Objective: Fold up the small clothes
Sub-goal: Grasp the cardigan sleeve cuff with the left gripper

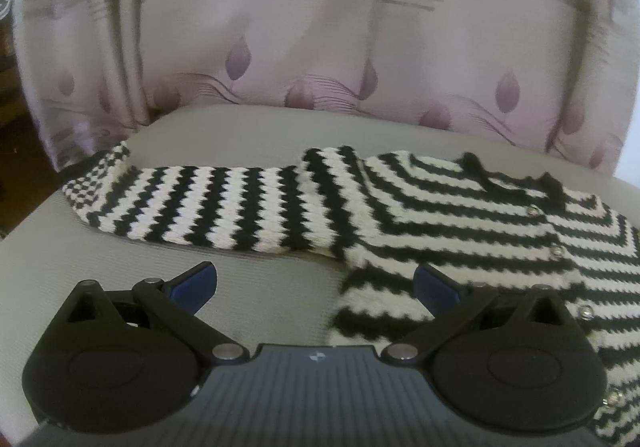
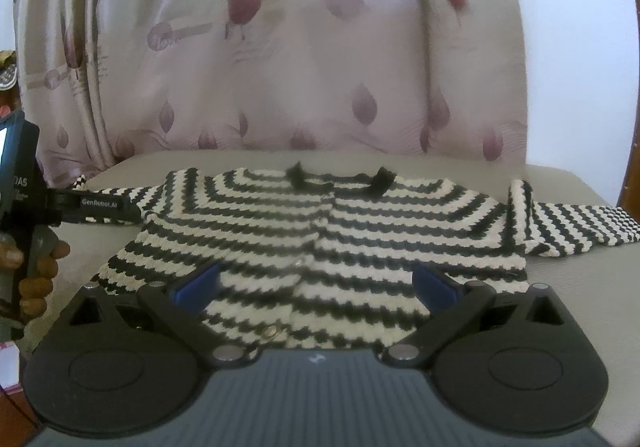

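A small black-and-white striped knitted cardigan [image 2: 320, 231] lies flat on a grey cushioned surface [image 1: 80, 267], front up, snaps down its middle, both sleeves spread sideways. In the left wrist view its left sleeve [image 1: 200, 207] stretches across the middle and the body [image 1: 480, 231] fills the right. My left gripper [image 1: 316, 283] hovers open over the body's lower left corner, with nothing between its blue fingertips. My right gripper [image 2: 316, 283] stands open over the hem near the lowest snap [image 2: 272, 332], holding nothing. The other gripper and a hand [image 2: 40, 259] show at the left edge.
A pink curtain with purple leaf motifs [image 2: 280, 47] hangs right behind the surface. A white wall [image 2: 580, 47] shows at the right. Bare grey surface [image 2: 580, 307] lies to the right of the cardigan, under the right sleeve [image 2: 572, 231].
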